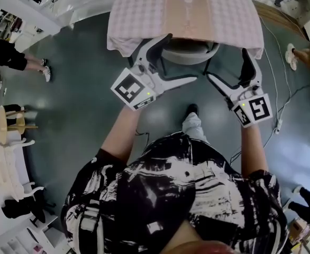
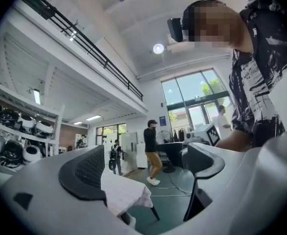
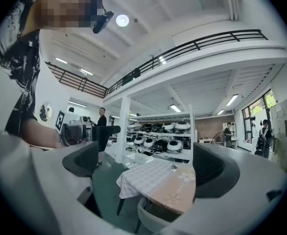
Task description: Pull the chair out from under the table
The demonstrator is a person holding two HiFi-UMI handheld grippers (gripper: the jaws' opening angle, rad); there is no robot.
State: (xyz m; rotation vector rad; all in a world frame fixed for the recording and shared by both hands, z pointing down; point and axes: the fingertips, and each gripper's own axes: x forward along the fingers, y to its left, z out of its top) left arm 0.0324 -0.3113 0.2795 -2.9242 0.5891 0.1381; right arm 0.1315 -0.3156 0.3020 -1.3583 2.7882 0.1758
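Left gripper (image 1: 182,57) and right gripper (image 1: 226,63): jaws apart, holding nothing. Risk: I may pinch the tablecloth (image 1: 139,15) along with the chair (image 1: 189,54) backrest.

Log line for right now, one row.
left gripper: open, empty | right gripper: open, empty | chair: under table, not gripped

The floor (image 1: 91,105) on the near side of the table (image 1: 139,15) lies bare and open to approach. At the table's near edge the chair (image 1: 189,54) back fills the middle, with the hanging tablecloth (image 1: 128,41) close over it. The left gripper (image 1: 180,57) and right gripper (image 1: 228,63), jaws apart and empty, flank that back. A cable (image 1: 277,125) trails right of the table.
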